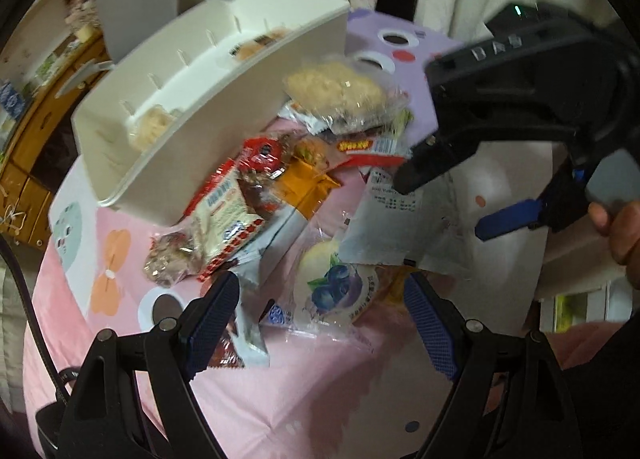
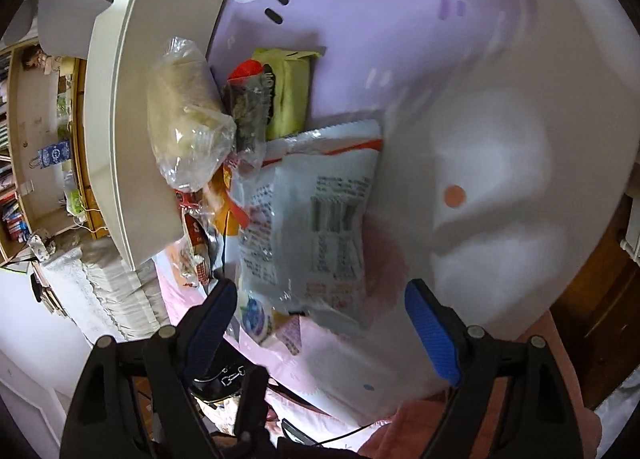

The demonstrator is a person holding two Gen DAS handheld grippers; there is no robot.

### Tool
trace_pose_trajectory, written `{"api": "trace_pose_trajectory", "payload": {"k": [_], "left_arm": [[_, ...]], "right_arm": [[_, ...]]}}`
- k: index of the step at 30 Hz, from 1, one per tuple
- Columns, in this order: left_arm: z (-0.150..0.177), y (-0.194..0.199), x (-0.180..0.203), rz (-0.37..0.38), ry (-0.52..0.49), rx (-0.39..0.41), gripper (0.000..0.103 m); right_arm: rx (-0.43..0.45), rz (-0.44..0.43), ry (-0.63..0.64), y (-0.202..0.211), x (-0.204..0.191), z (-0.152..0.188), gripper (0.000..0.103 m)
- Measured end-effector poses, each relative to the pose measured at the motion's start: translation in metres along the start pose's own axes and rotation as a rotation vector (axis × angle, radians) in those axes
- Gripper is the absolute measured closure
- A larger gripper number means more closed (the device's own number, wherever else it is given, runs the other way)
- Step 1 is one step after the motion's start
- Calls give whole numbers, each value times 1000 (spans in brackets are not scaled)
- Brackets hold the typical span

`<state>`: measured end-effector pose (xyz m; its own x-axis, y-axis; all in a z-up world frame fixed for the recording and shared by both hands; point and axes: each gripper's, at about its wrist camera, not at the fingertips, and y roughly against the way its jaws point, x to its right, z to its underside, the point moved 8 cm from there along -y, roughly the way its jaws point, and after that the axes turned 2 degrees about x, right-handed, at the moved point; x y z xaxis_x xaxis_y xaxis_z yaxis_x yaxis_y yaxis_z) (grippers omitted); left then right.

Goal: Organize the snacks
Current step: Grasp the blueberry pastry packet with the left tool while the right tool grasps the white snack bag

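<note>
- Snacks point(image 1: 280, 195) lie in a loose heap on the table point(image 1: 320, 399), and the packet nearest the left gripper point(image 1: 324, 323) is the blueberry bun packet point(image 1: 332, 291), directly ahead of and below its jaws.
- Both blue pads point(image 1: 212, 323) of that gripper stand spread wide with nothing pinched; the bun packet sits in the gap's line but neither pad presses on it.
- Its long axis seems to run roughly across the gap, from one pad toward the other, so the jaws would close on its ends rather than its narrow sides; blur makes this uncertain.
- Partly over the bun packet's far edge lies a silver printed pouch point(image 1: 392, 227), so a straight descent may catch that too.
- Seen from its own camera, the right gripper point(image 2: 320, 327) is likewise spread and empty, hanging over the same silver pouch point(image 2: 312, 219), whose long axis runs away from the jaws.
- In my judgement each hand is nearer its own target: left to the bun, right to the pouch.
- Farther out are a red-and-white biscuit pack point(image 1: 228, 219), an orange wrapper point(image 1: 308, 187) and a clear-wrapped bread point(image 1: 340, 91).
- Beyond the heap stands the white divided bin point(image 1: 168, 163), touching the pile, with a few items already inside.
</note>
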<state>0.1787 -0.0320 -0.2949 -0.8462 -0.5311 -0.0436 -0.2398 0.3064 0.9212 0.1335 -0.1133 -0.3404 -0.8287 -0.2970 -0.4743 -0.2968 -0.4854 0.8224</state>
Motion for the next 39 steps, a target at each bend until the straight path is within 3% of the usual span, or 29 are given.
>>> {"api": "trace_pose_trajectory", "payload": {"k": [7, 18, 31, 39], "left_arm": [[-8, -23, 8, 45, -36, -53, 20], [-11, -50, 16, 79, -41, -110, 20], [3, -63, 7, 107, 24, -111, 50], [24, -56, -10, 96, 124, -103, 53]], "right_arm": [[-60, 69, 32, -20, -12, -4, 25], [-84, 97, 78, -32, -29, -26, 36], [-50, 75, 98, -24, -32, -35, 49], [-24, 56, 91, -20, -29, -20, 51]]}}
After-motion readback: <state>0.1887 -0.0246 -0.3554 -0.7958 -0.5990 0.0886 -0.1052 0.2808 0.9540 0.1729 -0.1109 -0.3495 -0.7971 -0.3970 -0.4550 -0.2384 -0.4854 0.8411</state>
